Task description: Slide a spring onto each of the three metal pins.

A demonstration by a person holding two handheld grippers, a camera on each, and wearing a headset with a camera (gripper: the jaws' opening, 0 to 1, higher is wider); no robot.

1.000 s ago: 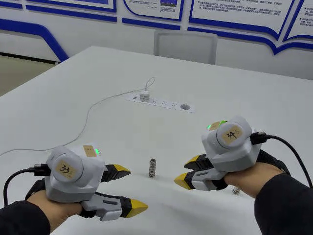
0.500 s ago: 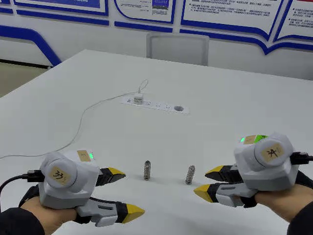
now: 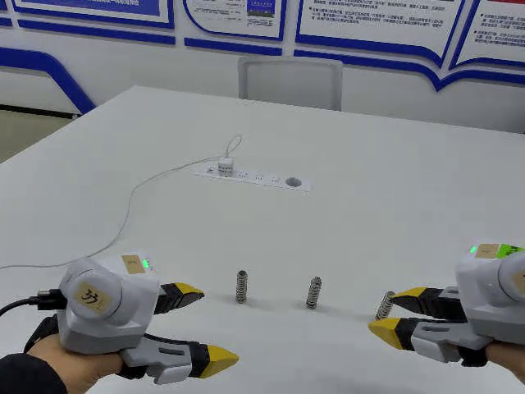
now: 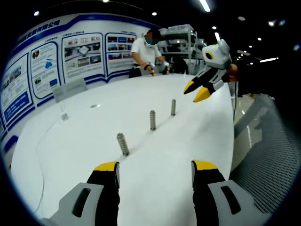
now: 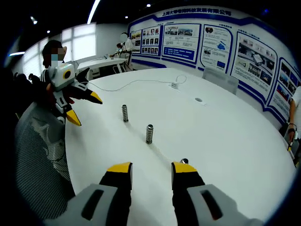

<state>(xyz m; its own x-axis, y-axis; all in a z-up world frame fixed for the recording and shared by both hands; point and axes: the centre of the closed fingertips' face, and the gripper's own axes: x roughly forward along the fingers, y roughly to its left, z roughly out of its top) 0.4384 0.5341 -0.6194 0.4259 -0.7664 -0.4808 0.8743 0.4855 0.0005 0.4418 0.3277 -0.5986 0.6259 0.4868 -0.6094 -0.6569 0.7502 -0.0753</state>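
Three upright metal pins stand in a row on the white table (image 3: 164,164), each wrapped in a coiled spring: the left pin (image 3: 241,286) (image 4: 122,143) (image 5: 125,113), the middle pin (image 3: 313,292) (image 4: 152,120) (image 5: 149,133) and the right pin (image 3: 384,305) (image 4: 173,107). My left gripper (image 3: 205,324) (image 4: 155,165) is open and holds nothing, a little left of the left pin. Just right of the right pin, my right gripper (image 3: 394,312) (image 5: 152,167) is open and holds nothing; that pin's top (image 5: 184,161) peeks over one fingertip.
A built-in power strip (image 3: 254,176) with a white plug and a trailing cable (image 3: 131,213) lies further back on the table. A grey chair (image 3: 289,82) stands at the far edge. A mesh chair (image 4: 263,141) sits beside the table, and people stand in the background.
My right gripper has drawn away to the right, uncovering the middle pin with its spring, and now sits beside the right pin. The left gripper has hardly moved. The head camera has shifted.
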